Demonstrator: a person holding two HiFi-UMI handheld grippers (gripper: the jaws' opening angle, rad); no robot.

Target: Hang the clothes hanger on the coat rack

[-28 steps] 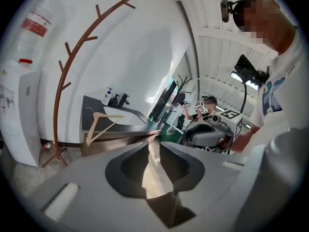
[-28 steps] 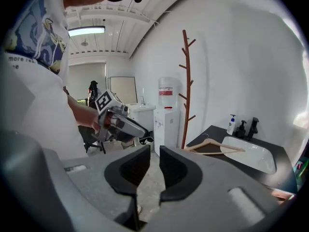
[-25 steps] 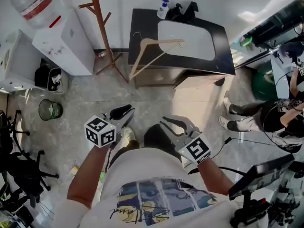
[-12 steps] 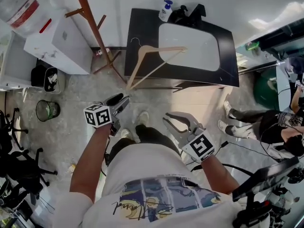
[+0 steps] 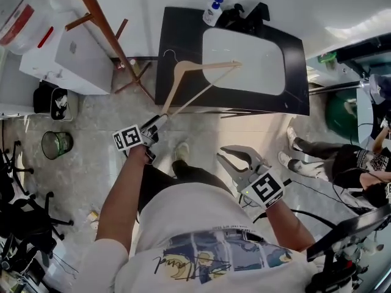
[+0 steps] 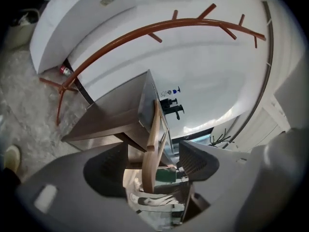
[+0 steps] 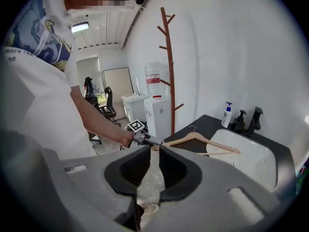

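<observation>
A wooden clothes hanger [image 5: 195,72] lies on the black counter [image 5: 177,35], its lower left end sticking out past the counter's front edge. My left gripper [image 5: 157,122] is at that end. Its jaws have just been opening and stand wide, and the hanger's arm [image 6: 153,124] runs between them without either pad pressing on it. The brown coat rack [image 5: 101,20] stands left of the counter and arches across the left gripper view [image 6: 145,30]. My right gripper [image 5: 241,160] hangs back by my body, jaws nearly together on nothing, looking toward the hanger [image 7: 198,140] and rack [image 7: 170,66].
A white sink [image 5: 243,60], a soap bottle [image 5: 212,11] and a black faucet [image 5: 244,14] are on the counter. A white water dispenser [image 5: 79,57] stands behind the rack, with a mesh bin [image 5: 52,144] and office chairs [image 5: 18,212] to the left. A person's legs [image 5: 342,157] are at the right.
My left gripper has travelled forward to the hanger's overhanging end, rolled, and opened its jaws around it. The right gripper has drifted slightly right, still held low.
</observation>
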